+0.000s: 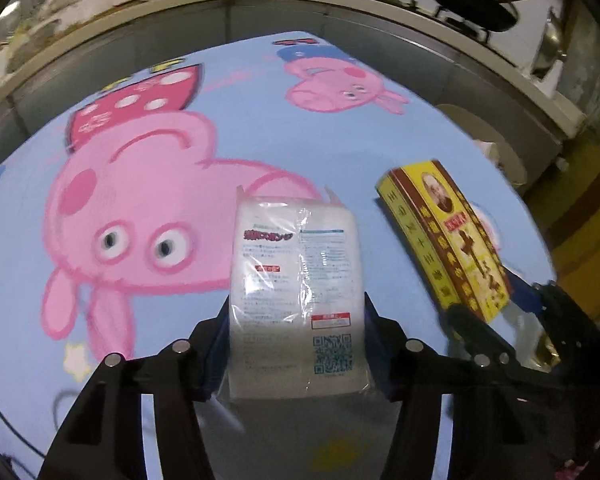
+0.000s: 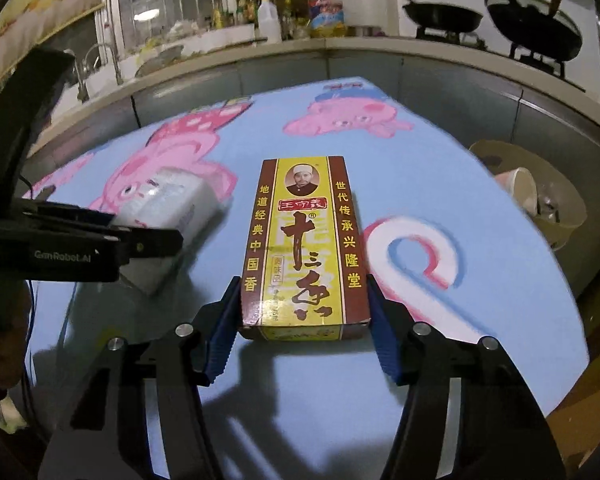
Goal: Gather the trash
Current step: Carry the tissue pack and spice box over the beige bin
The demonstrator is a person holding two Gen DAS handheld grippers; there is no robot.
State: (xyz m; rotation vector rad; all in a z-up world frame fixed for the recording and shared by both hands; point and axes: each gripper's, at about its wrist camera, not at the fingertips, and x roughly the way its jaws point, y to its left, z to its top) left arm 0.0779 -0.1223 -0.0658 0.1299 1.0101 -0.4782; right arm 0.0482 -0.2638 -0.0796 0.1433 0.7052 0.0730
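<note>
A white packet (image 1: 292, 240) in clear printed plastic sits between the blue pads of my left gripper (image 1: 295, 300), which is shut on its near end, over the blue cartoon tablecloth (image 1: 260, 128). To its right, the right gripper (image 1: 504, 304) holds a yellow and brown spice box (image 1: 444, 232), tilted. In the right wrist view the box (image 2: 304, 220) fills the gap of my right gripper (image 2: 302, 280), with both pads against its sides. The left gripper (image 2: 140, 228) and its packet (image 2: 172, 208) show at the left.
A tan bin (image 2: 560, 216) with a paper cup (image 2: 520, 188) inside stands off the table's right edge. A kitchen counter curves behind the table, with black woks (image 2: 536, 32) on a stove and bottles (image 2: 268, 16). A hand (image 2: 4, 360) shows at far left.
</note>
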